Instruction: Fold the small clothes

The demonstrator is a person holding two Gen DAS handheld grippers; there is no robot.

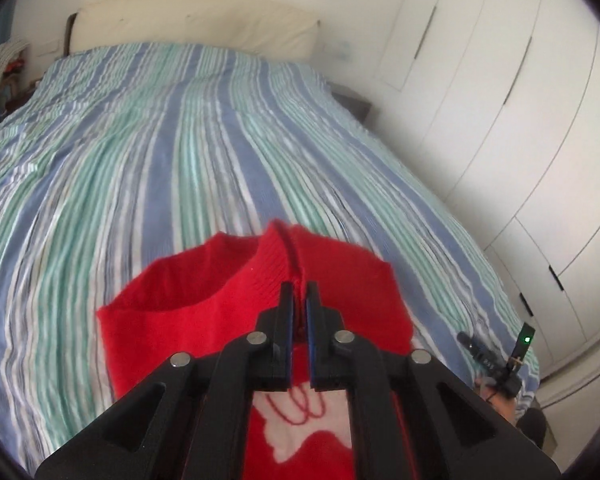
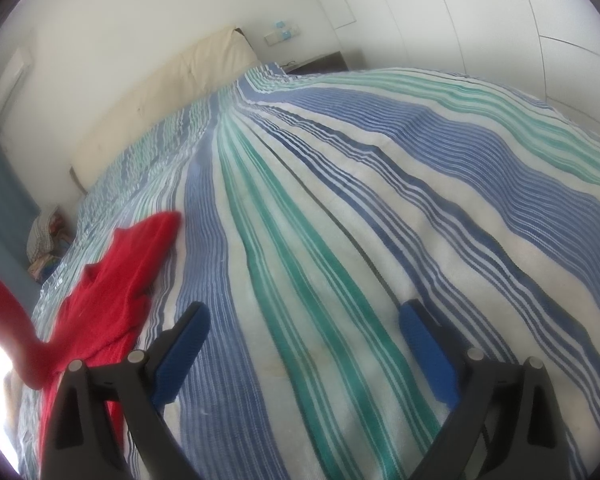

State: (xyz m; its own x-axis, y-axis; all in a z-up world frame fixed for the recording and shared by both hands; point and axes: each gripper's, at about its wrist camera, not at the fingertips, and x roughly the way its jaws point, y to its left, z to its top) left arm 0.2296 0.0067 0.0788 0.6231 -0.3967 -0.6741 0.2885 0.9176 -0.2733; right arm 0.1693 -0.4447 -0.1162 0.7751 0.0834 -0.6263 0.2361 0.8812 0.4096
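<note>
Over the striped bed (image 1: 180, 152), your left claw (image 1: 300, 300) clamps the red sweater (image 1: 228, 280); your right claw (image 2: 304, 320) gapes apart, holding nothing; no readable writing.

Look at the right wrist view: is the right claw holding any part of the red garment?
No. The right claw stands wide open over the striped bedspread, with the red garment lying off to its left, untouched.

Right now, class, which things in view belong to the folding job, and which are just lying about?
Part of the job:
- red sweater
- left tongs, shut on its edge
- right tongs, open over the striped bedspread

Lying about:
- cream headboard
- white wardrobe
- bedside clutter
</note>
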